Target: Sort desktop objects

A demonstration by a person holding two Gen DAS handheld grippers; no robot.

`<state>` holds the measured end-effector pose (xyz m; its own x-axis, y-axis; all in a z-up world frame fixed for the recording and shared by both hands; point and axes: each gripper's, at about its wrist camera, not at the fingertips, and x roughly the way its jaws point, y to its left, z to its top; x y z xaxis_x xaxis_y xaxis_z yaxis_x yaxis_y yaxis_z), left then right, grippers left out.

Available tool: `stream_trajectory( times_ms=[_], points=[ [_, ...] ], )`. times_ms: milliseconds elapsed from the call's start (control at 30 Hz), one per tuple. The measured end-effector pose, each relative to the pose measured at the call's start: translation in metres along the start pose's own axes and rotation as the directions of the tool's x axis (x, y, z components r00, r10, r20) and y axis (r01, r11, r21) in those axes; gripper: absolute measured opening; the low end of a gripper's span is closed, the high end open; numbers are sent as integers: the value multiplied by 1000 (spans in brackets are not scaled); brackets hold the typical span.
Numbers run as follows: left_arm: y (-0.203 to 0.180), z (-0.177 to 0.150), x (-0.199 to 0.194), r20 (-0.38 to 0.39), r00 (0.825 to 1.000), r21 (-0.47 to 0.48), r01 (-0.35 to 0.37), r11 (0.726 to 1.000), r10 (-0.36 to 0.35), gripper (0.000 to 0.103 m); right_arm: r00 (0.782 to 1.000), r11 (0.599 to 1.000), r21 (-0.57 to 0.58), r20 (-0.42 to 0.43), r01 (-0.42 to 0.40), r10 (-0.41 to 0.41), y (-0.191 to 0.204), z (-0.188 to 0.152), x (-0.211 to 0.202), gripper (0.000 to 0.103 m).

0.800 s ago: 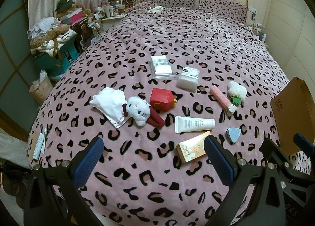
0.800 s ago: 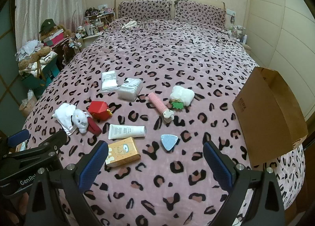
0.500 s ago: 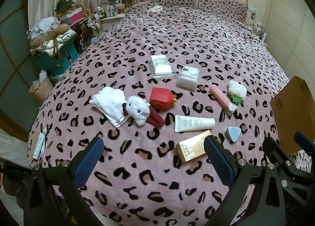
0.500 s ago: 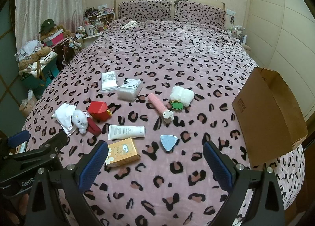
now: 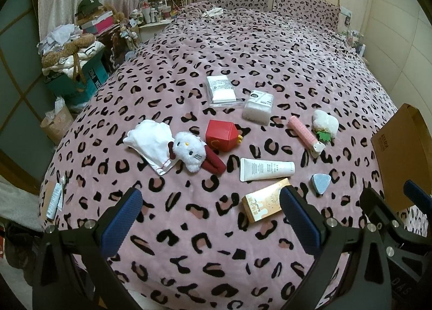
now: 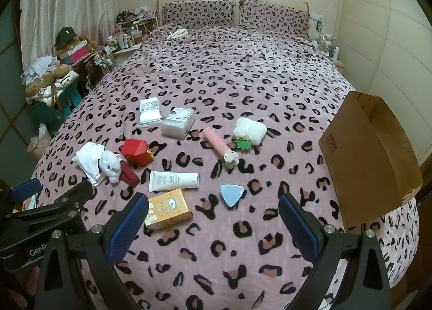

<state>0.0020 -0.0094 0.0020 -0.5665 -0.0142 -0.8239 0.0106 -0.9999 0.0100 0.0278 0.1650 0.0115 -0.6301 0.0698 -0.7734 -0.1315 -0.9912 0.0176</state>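
While both grippers hang above the near edge of the bed [image 6: 216, 88], nothing has been picked up: the left gripper [image 5: 210, 218] has its fingers spread wide with only the spotted cover between them, and the right gripper [image 6: 213, 220] is spread just as wide and equally empty.

The things to sort lie loose on the cover, apparently laid out apart so each can be taken singly. Taking the white tube [image 6: 174, 180] as the landmark: it lies flat, its long axis running left to right, cap end toward the right. Just nearer than it sits the yellow carton [image 6: 168, 208], flat and slightly askew, partly behind the right gripper's left finger. To the tube's right is the blue triangle [image 6: 232, 194], point toward the camera. Beyond and right of the tube lies the pink clip [image 6: 220, 145], long axis slanting from far left to near right, white end nearer. Left of the tube rests the plush cat [image 6: 110, 165], with the red box [image 6: 135, 150] behind it.

A brown paper bag [image 6: 370, 158] stands open at the bed's right edge, well apart from the tube, probably the place for the sorted things.
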Motion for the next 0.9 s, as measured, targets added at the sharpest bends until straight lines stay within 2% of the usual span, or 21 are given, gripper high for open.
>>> stream_trajectory(
  times_ms=[800, 900],
  points=[
    [2, -1, -2, 1, 1000, 4, 0, 1000, 0, 102, 1000, 1000, 4, 1, -1, 1, -1, -1, -1, 99],
    [4, -1, -3, 7, 1000, -12, 18, 1000, -18, 102, 1000, 1000, 3, 2, -1, 1, -1, -1, -1, 99]
  ],
)
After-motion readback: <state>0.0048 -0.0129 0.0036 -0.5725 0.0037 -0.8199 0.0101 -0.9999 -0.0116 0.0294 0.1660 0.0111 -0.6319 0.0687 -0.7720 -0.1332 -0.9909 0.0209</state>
